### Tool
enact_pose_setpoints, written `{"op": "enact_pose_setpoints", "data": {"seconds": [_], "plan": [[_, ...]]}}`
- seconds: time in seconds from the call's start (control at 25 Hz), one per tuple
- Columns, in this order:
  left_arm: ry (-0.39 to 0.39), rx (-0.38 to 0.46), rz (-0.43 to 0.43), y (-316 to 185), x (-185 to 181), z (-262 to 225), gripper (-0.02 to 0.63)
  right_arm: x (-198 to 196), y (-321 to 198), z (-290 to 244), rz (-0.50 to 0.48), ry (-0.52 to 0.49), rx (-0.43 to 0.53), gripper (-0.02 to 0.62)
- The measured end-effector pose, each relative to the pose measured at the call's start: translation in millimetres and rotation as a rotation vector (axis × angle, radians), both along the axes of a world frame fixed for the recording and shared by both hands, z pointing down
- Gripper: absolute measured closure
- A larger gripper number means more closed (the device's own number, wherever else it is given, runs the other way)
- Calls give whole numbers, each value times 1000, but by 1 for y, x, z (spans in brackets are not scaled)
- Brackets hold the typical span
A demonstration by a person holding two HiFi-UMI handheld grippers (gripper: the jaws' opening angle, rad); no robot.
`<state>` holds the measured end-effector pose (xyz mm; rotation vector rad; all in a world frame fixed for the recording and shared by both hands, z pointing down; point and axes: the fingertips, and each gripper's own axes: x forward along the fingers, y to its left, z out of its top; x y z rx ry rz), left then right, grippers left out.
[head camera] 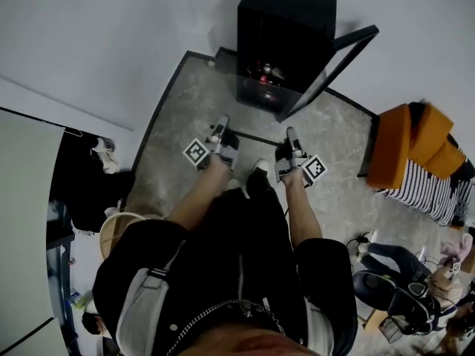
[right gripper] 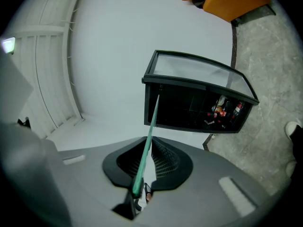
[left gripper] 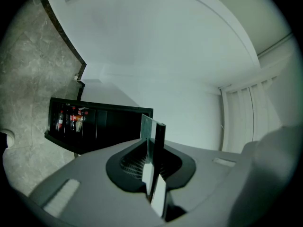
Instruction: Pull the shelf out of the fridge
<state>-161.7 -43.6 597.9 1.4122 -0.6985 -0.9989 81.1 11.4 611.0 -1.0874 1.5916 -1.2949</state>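
The glass shelf (head camera: 256,137) is found outside the fridge (head camera: 286,28), in front of its open mouth and well apart from it, carried above the floor (head camera: 185,110). It is held level between the two grippers, and only its thin front edge is seen as a dark line. The jaws of the left gripper (head camera: 223,124) are clamped on the shelf end farther from the fridge door (head camera: 334,61). The jaws of the right gripper (head camera: 291,133) are clamped on the end nearer that door.

In the left gripper view the pane (left gripper: 148,131) is seen edge-on, rising from the left gripper (left gripper: 154,178) with a dark strip along one side. In the right gripper view the shelf (right gripper: 147,141) is shown as a long green edge running from the right gripper (right gripper: 137,197) towards the fridge (right gripper: 189,108).

Bare floor is left between the shelf and the fridge. The door is swung wide to the side. An orange seat (head camera: 404,143) stands beyond the door, clear of the shelf.

The fridge is a black, box-shaped cabinet. Its door (right gripper: 194,65) is a dark frame round clear glass. Bottles (right gripper: 227,110) are seen inside. The floor is grey and mottled like stone, bordered by a dark strip beside the fridge, with plain white walls behind it.
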Motion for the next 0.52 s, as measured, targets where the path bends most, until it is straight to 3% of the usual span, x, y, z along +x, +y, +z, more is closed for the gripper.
{"op": "enact_pose_setpoints", "data": {"seconds": [0.52], "plan": [[14, 20, 7, -4, -3, -7, 574, -1, -2, -8, 12, 20, 26, 566]]}}
